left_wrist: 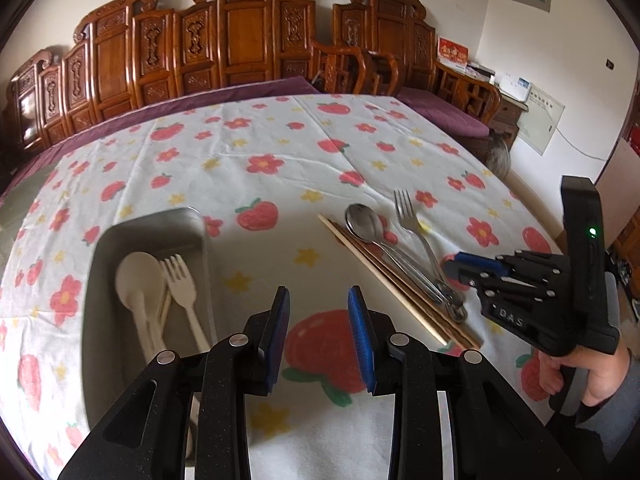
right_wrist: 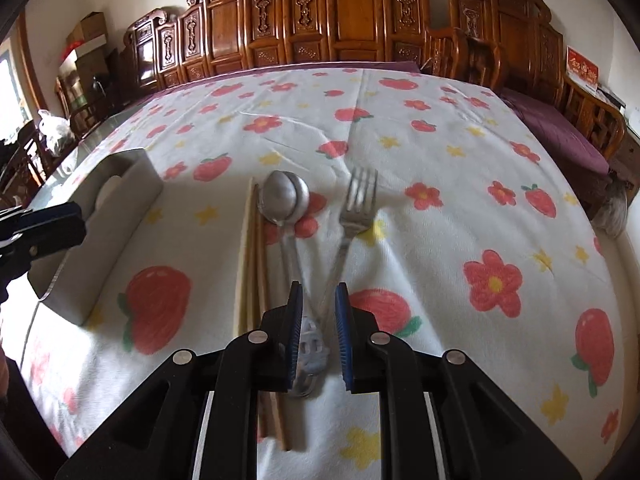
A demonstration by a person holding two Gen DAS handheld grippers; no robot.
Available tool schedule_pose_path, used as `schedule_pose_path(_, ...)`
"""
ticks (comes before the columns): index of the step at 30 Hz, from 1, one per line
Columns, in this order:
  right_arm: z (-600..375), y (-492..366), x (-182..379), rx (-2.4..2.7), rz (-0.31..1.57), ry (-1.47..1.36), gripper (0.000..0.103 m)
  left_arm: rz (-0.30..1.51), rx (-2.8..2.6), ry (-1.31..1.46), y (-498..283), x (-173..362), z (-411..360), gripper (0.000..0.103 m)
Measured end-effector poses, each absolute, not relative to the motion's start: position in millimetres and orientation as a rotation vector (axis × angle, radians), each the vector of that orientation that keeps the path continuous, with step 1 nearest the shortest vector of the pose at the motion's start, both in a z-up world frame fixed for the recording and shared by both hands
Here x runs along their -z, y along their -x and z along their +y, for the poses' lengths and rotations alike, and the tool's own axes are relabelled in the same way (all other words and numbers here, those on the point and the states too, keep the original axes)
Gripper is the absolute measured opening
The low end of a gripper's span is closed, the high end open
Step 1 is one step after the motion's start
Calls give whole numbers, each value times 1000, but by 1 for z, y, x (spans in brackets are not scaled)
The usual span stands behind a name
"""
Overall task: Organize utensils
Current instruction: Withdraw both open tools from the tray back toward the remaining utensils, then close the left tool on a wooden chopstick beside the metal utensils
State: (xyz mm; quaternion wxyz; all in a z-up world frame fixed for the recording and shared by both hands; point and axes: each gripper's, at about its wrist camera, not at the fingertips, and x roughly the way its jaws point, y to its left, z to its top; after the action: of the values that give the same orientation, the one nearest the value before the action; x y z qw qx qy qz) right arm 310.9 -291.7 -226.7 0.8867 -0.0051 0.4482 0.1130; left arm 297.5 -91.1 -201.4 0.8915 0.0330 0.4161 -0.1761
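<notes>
A metal spoon (left_wrist: 362,220), a metal fork (left_wrist: 406,208) and wooden chopsticks (left_wrist: 380,280) lie side by side on the flowered tablecloth (left_wrist: 260,152). In the right wrist view, the spoon (right_wrist: 284,196) and fork (right_wrist: 360,196) point away, and their handles cross under my right gripper (right_wrist: 318,320). Its blue pads stand slightly apart around the handle ends without pressing on them. The chopsticks (right_wrist: 250,260) lie just to its left. My left gripper (left_wrist: 318,308) is open and holds nothing, over the cloth beside a metal tray (left_wrist: 148,220). Inside the tray lie a white plastic spoon (left_wrist: 138,276) and fork (left_wrist: 182,284).
A carved wooden bench (left_wrist: 240,40) with a purple cushion (right_wrist: 560,128) runs along the table's far side. The table's edge drops off at the right. A person's hand (left_wrist: 592,376) holds the right gripper (left_wrist: 454,266). Boxes (right_wrist: 88,36) stand at the far left.
</notes>
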Motion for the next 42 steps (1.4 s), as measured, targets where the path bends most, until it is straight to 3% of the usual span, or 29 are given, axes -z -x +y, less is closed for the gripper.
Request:
schedule_pose_path(28,-327,-315,226,-144,878,22,18,1060,415,-91,-322,266,-175,33)
schedule_pose_path(42,-324,-315,224,-150,871,16,19,1084,296,-161,-339,269,-184,39)
